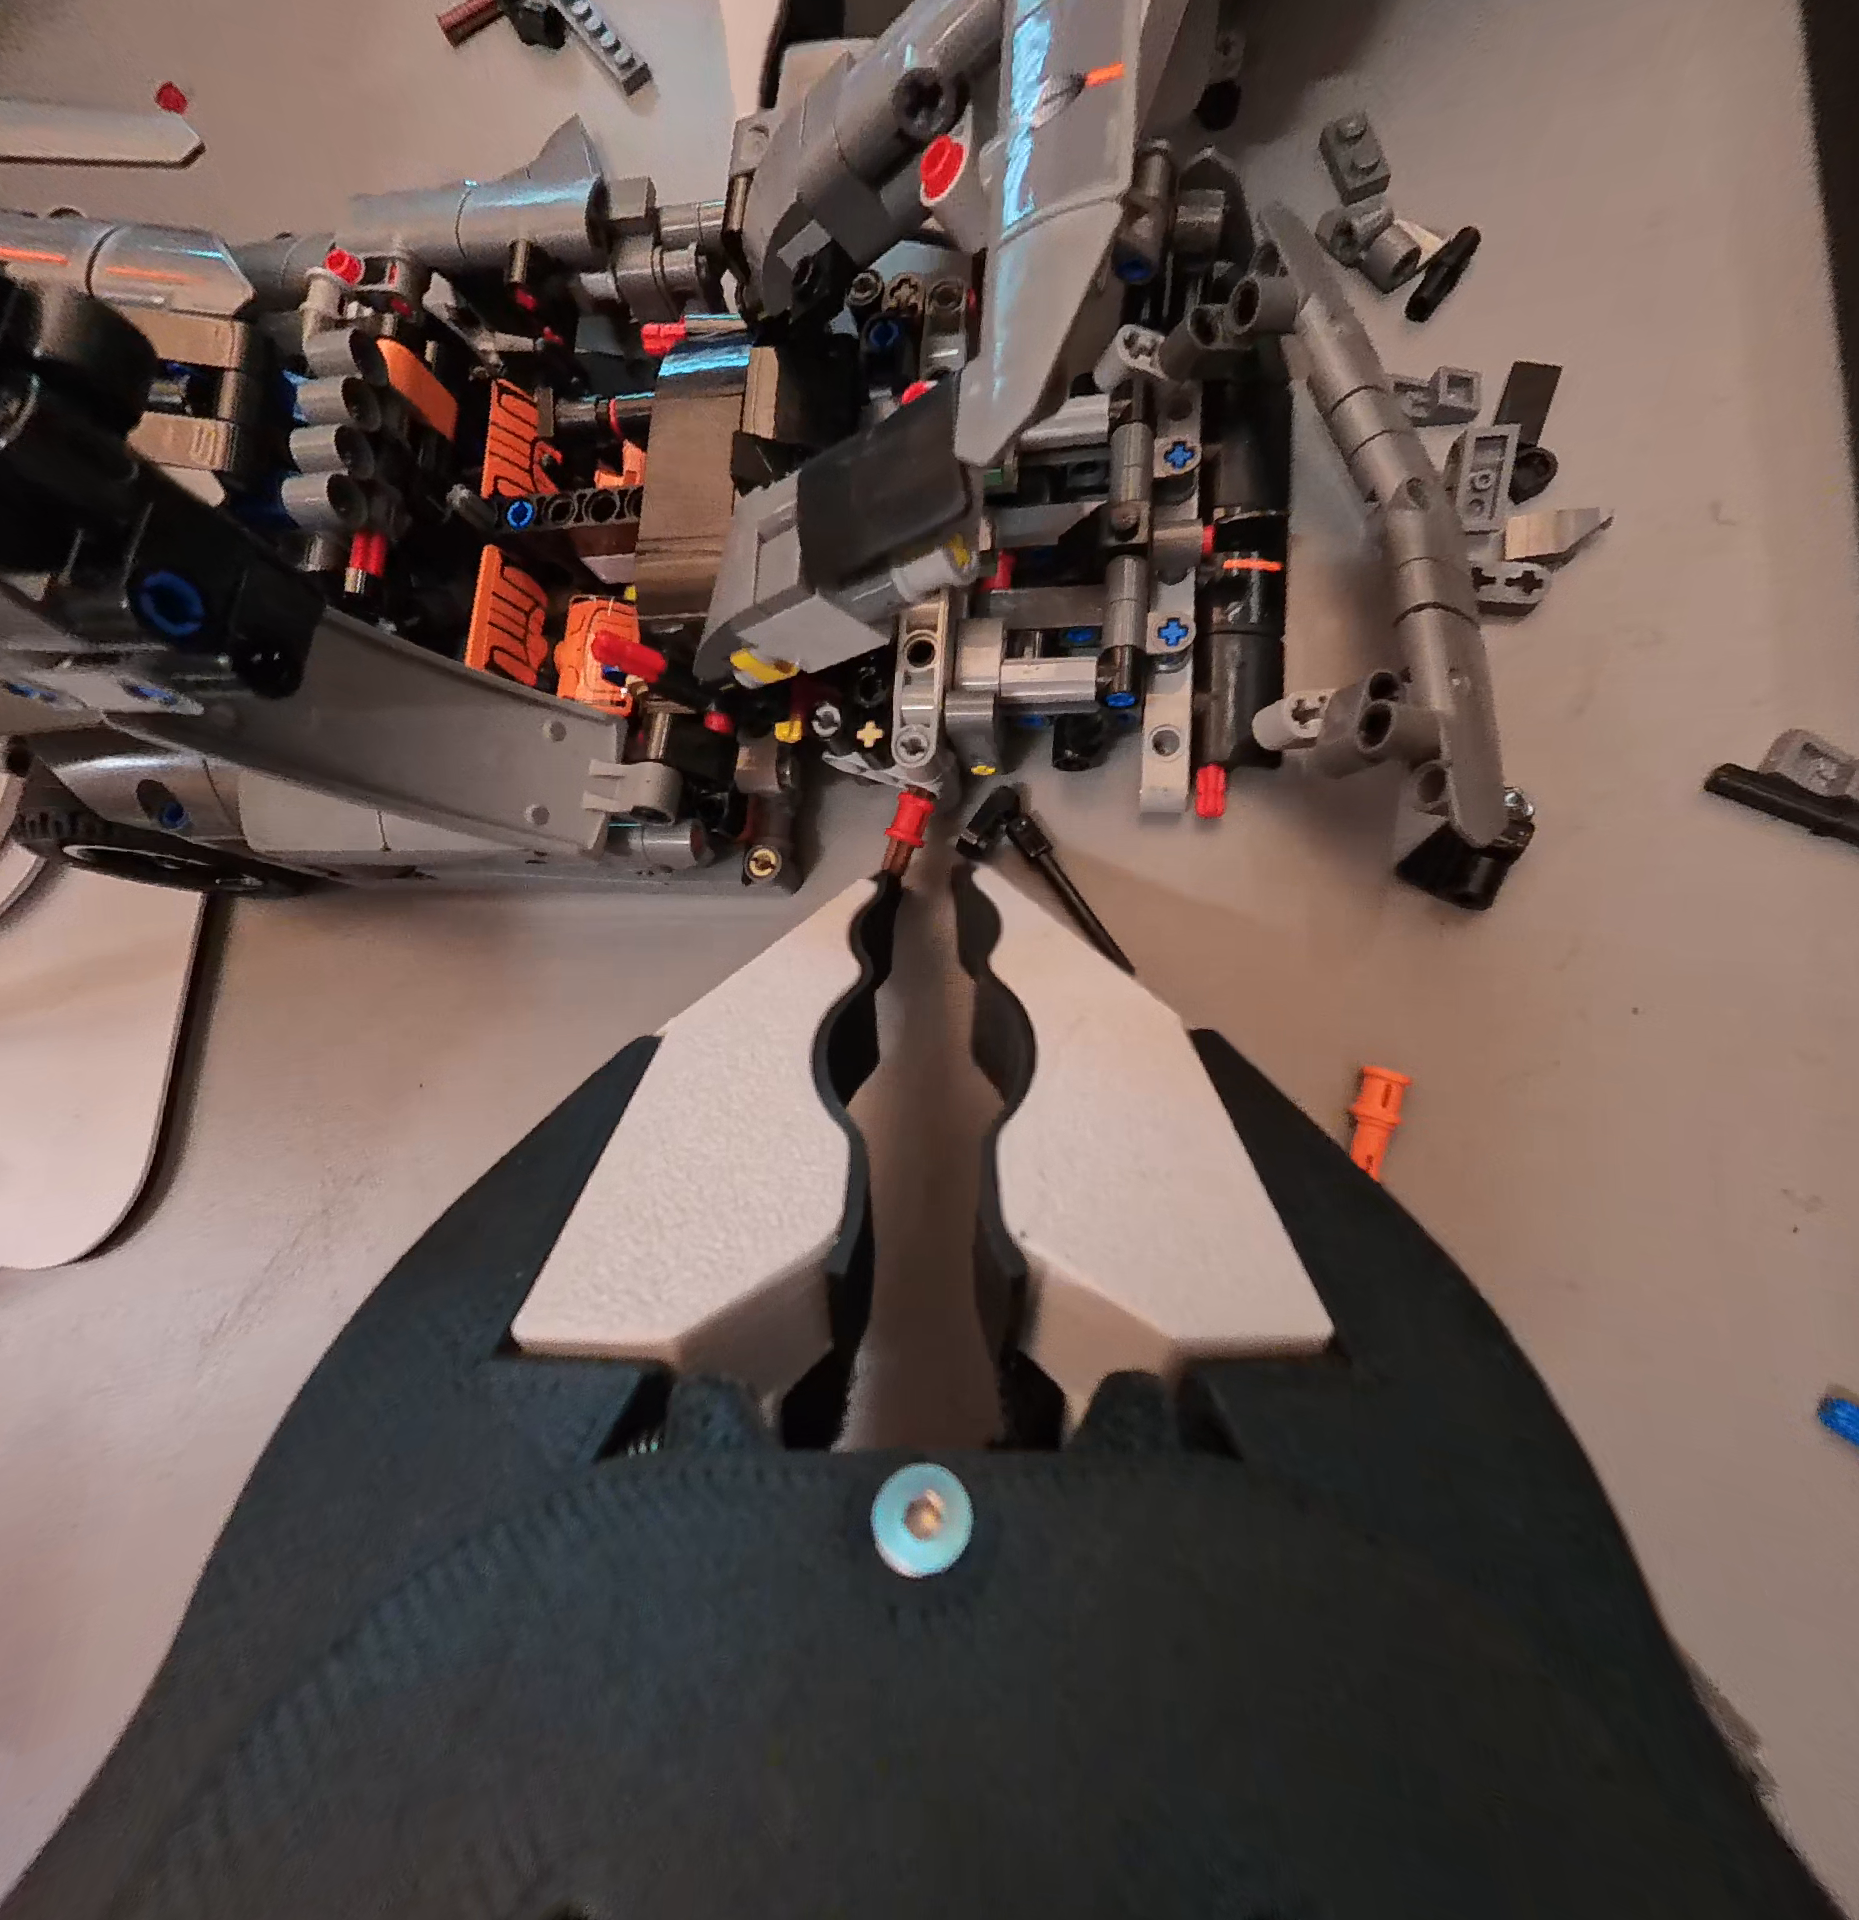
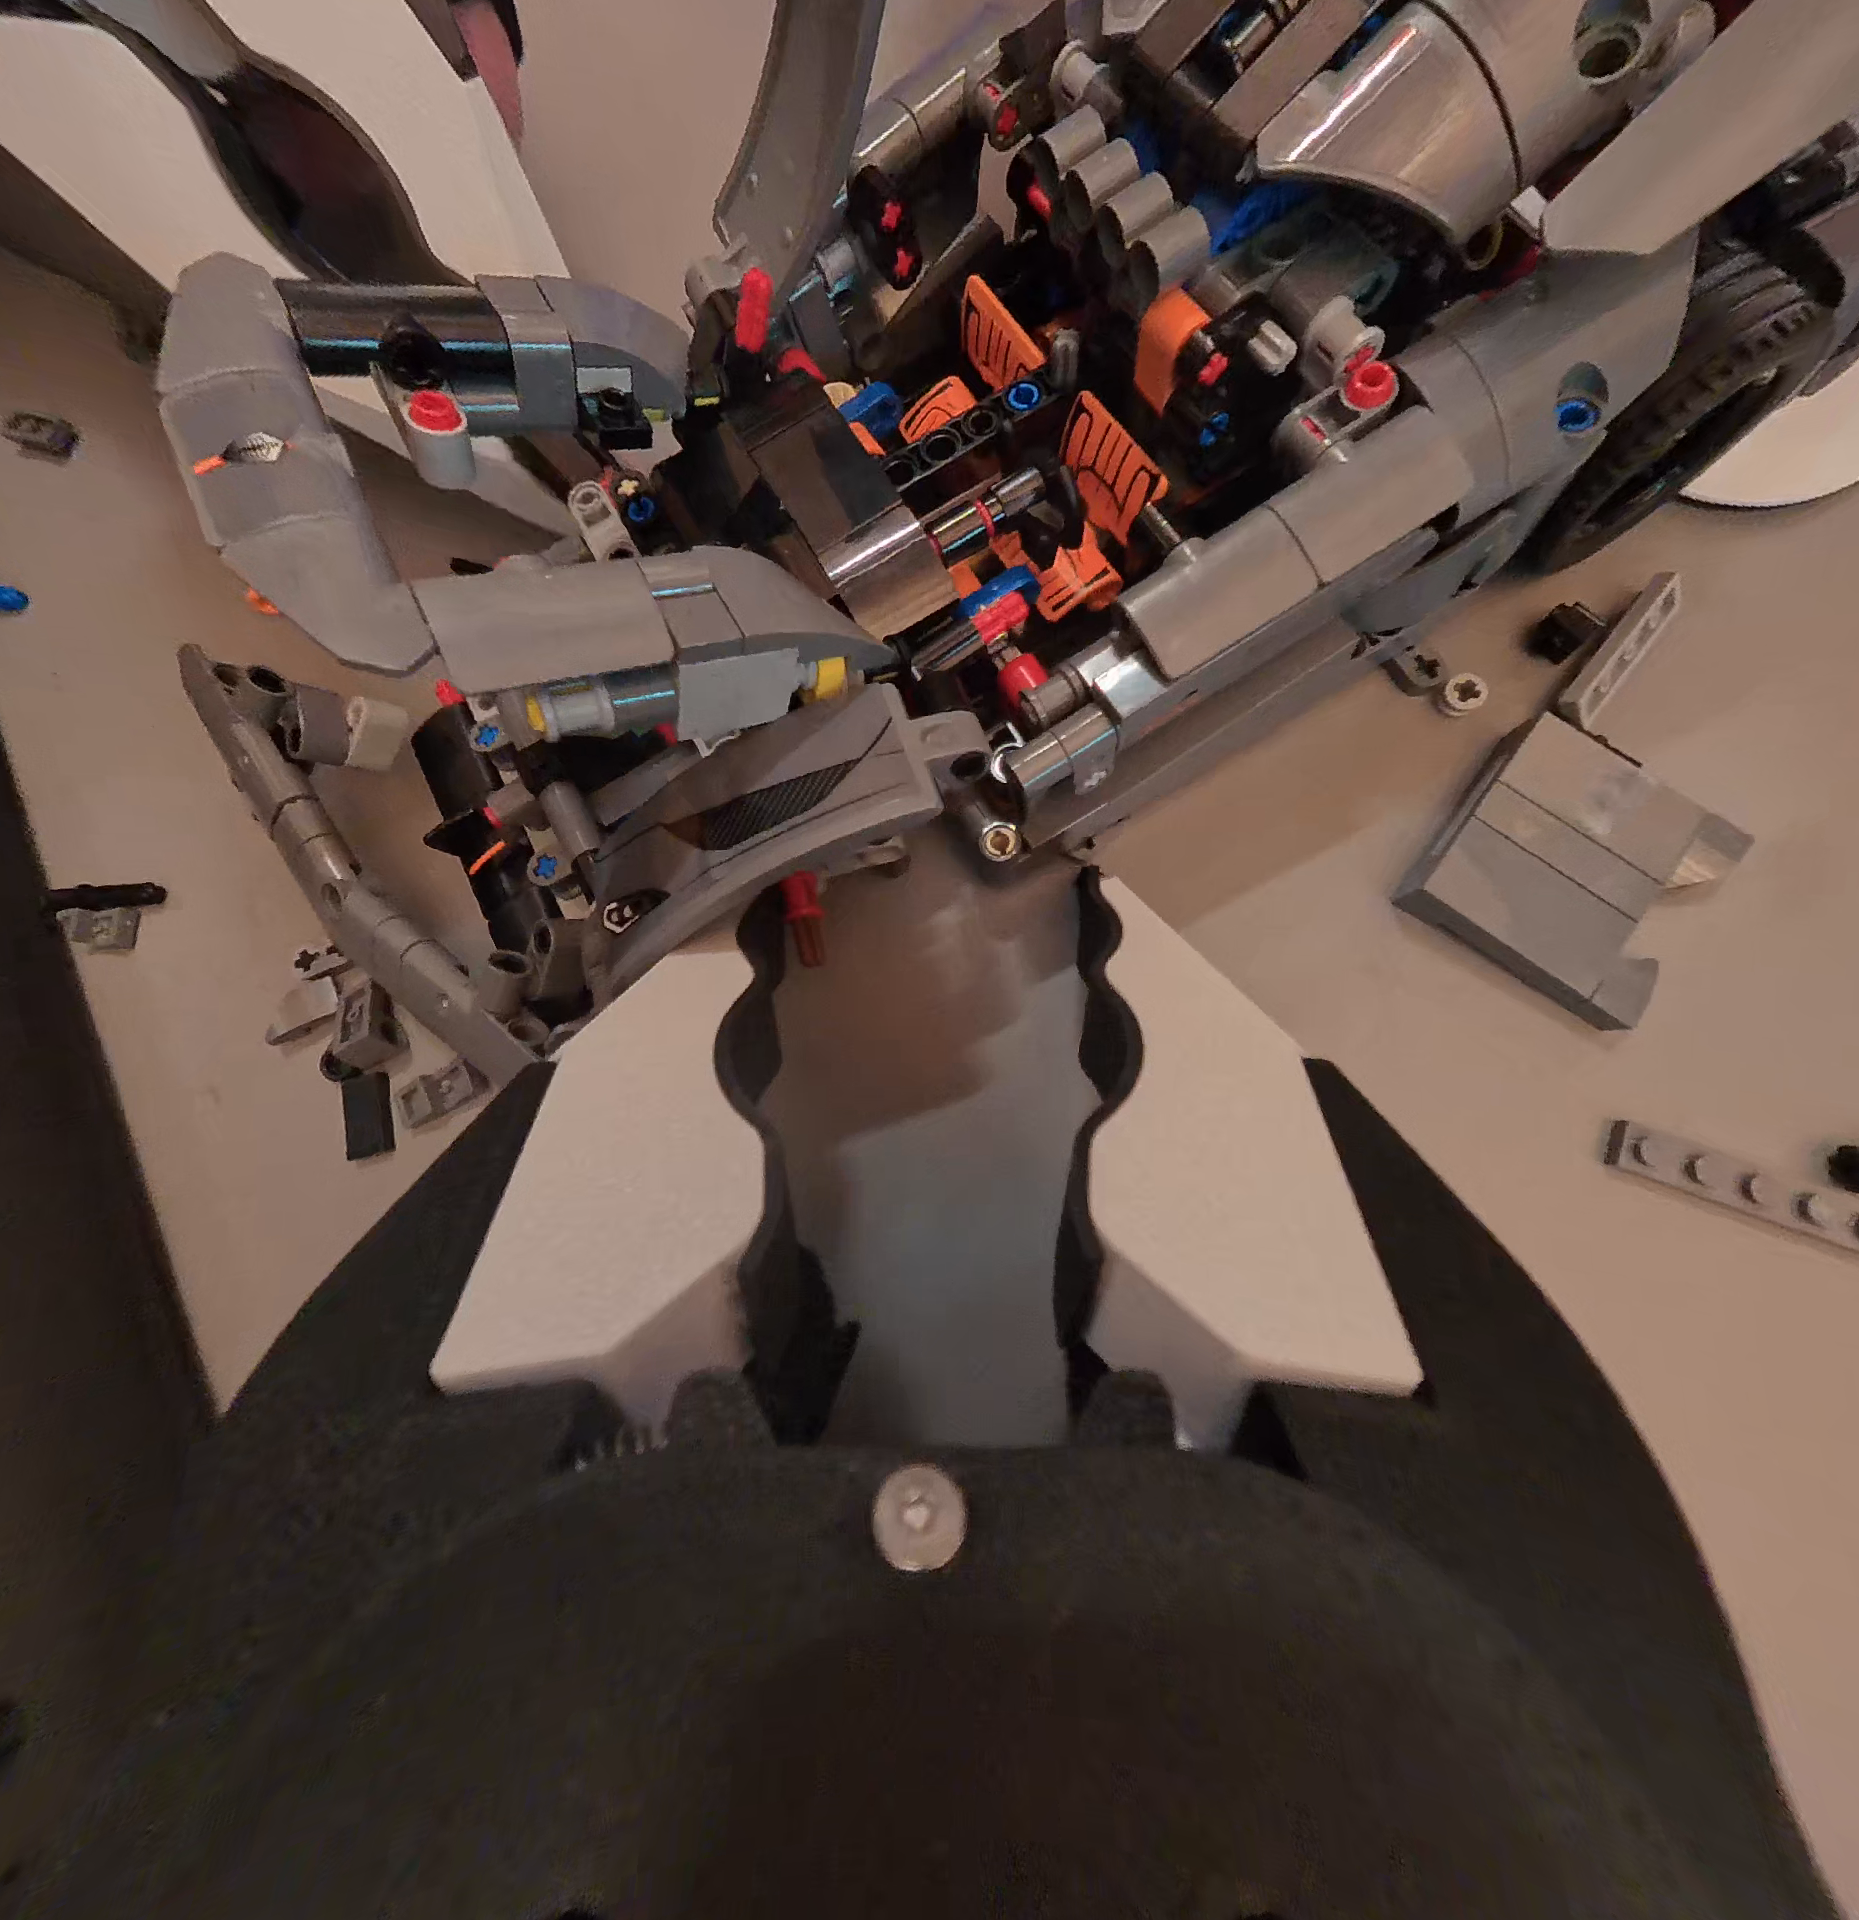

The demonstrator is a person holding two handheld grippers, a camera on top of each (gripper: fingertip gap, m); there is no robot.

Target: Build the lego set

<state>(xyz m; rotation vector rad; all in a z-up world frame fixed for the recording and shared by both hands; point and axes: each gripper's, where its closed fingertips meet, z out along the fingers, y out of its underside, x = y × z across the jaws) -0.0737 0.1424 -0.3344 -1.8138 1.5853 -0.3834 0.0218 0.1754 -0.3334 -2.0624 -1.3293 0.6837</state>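
Left wrist view: left gripper [image 1: 912, 883] nearly closed, small gap at tips, red pin [image 1: 907, 821] touching left fingertip; grip unconfirmed. Lego model [image 1: 613, 499] directly ahead on table [image 1: 281, 1403]. Orange pin [image 1: 1377, 1117] loose to right.

Right wrist view: right gripper [image 2: 920, 914] spread wide, holding nothing. Model [image 2: 904, 582] just beyond tips. Grey plate [image 2: 1569, 862] to right, apart from model.
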